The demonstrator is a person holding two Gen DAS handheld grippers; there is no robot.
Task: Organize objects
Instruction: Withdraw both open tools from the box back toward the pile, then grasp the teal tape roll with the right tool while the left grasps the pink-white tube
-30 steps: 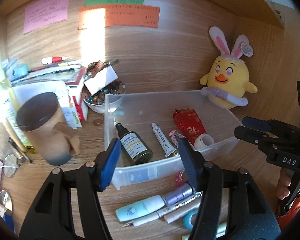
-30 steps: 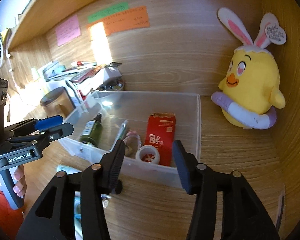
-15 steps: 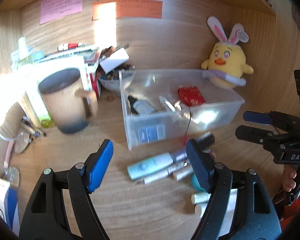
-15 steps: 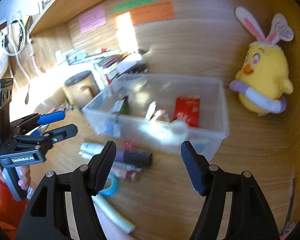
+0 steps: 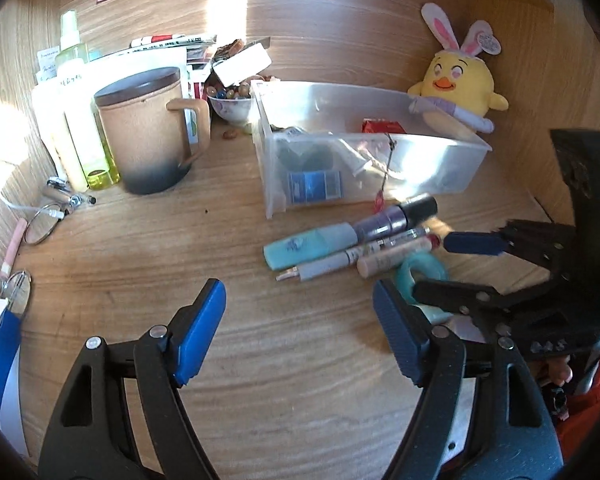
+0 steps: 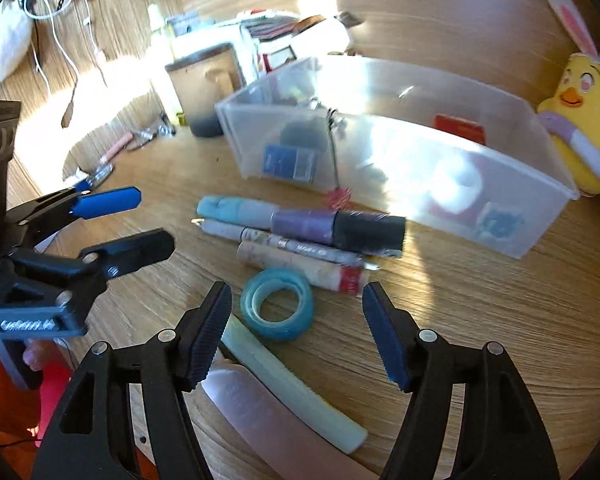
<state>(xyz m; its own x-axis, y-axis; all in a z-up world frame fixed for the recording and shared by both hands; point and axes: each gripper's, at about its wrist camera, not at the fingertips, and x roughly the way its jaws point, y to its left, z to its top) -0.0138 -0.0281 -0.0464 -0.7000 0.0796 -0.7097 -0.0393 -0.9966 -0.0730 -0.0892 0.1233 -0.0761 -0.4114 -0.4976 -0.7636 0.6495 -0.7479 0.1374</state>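
Landmark: the clear plastic storage bin (image 6: pixel 400 160) on the wooden desk (image 6: pixel 480 312) is taken as the reference for every place below.
Loose items: just in front of the bin a cluster is seen — a pale teal tube (image 6: pixel 236 210), a purple bottle with a black cap (image 6: pixel 340 228), a white pen (image 6: pixel 284 246) and a cream stick with a red end (image 6: pixel 304 268), all lying side by side and touching.
Tape: a translucent teal tape roll (image 6: pixel 278 308) lies flat, nearer to the camera than the cluster and well in front of the bin.
Right gripper (image 6: pixel 296 328): its jaws are held apart and nothing is gripped; the tape roll lies just ahead of the gap, not clamped.
Left gripper (image 5: pixel 300 328): its jaws are spread wide over bare desk, in front of the bin and to the left of the cluster; nothing is held.
Risk, tape: since the roll lies flat and low, it is judged likely to be pushed away or tipped by the pads rather than caught.
Risk, neighbours: a pale green tube (image 6: pixel 292 384) lies beside the right gripper's left pad — it could be trapped or dragged along with the tape.
Risk, cluster: round items that touch are expected to roll if one is nudged.
Risk, grippers: the two tools stand near each other, so a collision is possible.
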